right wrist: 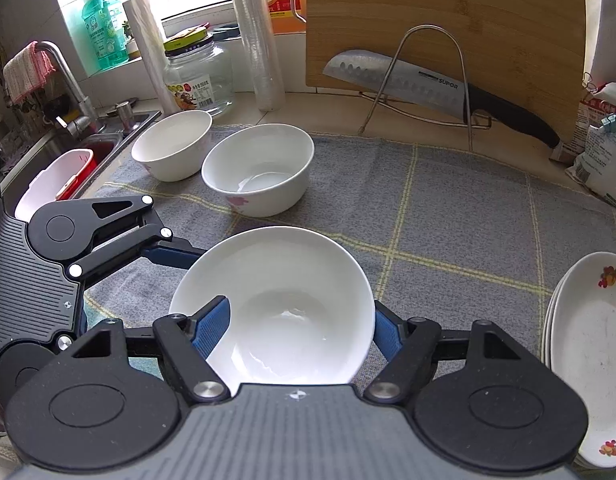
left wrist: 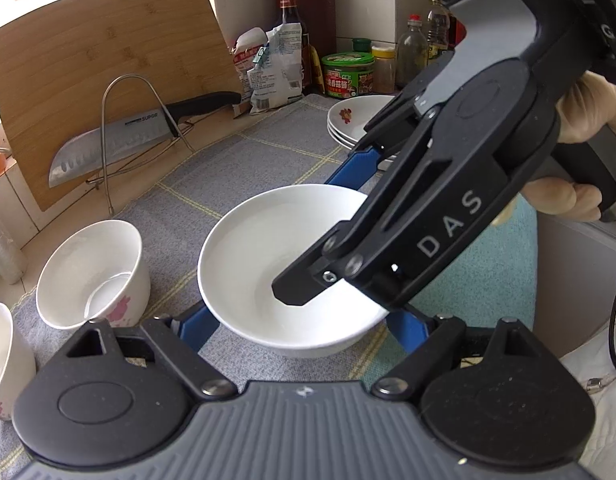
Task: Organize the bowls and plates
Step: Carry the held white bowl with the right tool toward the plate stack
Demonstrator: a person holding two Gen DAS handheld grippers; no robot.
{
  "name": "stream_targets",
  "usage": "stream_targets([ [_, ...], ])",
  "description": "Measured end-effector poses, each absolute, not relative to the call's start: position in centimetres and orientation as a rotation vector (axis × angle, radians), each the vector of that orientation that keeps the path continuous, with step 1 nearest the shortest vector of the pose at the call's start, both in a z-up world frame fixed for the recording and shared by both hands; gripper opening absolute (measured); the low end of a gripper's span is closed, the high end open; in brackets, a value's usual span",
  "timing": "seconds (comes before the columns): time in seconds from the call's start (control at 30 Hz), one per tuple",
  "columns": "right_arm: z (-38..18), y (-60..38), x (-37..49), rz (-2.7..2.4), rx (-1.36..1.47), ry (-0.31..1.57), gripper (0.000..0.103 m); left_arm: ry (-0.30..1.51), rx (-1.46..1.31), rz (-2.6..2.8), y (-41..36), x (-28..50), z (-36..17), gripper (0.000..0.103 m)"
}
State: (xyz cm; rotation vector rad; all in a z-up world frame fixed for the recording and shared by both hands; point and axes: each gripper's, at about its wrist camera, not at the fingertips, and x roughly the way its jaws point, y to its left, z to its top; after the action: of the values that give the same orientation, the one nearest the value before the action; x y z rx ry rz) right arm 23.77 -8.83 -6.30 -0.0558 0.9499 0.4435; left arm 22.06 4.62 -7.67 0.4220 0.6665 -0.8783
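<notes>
The plain white ceramic bowl (right wrist: 275,304) sat low over the grey checked cloth (right wrist: 448,208) on the bench, between the two flower-printed white bowls (right wrist: 259,172) to one side and the stack of white floral plates (right wrist: 588,344) to the other. The right gripper (right wrist: 295,332) held it across the rim, one blue finger inside the wall and the other outside. The left gripper (left wrist: 303,332) straddled the same bowl with its blue fingers at either flank; whether its pads pressed the wall could not be told from these views. Whether the bowl rested on the cloth or hung just above it was also unclear.

Judged from the layout, the plates already looked stacked, so that part seemed done. The bowls remained: all three stood apart, none nested, and the plain one probably still had to join the other two.
</notes>
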Motion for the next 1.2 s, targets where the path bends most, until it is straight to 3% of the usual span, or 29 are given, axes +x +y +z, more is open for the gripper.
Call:
stream_targets([
  [0.77, -8.3, -11.2, 25.9, 0.395, -0.054, 0.963, 0.080, 0.706, 0.394, -0.867, 2.0, 23.9, -8.9, 0.089],
  [0.87, -8.4, -11.2, 25.9, 0.402, -0.040, 0.963, 0.085, 0.703, 0.400, -0.868, 2.0, 23.9, -8.9, 0.090],
  [1.0, -8.4, -10.9, 25.6, 0.388, -0.062, 0.948, 0.103, 0.710, 0.402, -0.865, 2.2, 23.9, -8.9, 0.095],
  [1.2, -7.4, -11.1, 25.2, 0.374, -0.051, 0.917, 0.103, 0.742, 0.346, -0.824, 4.3, 23.9, -7.9, 0.101],
])
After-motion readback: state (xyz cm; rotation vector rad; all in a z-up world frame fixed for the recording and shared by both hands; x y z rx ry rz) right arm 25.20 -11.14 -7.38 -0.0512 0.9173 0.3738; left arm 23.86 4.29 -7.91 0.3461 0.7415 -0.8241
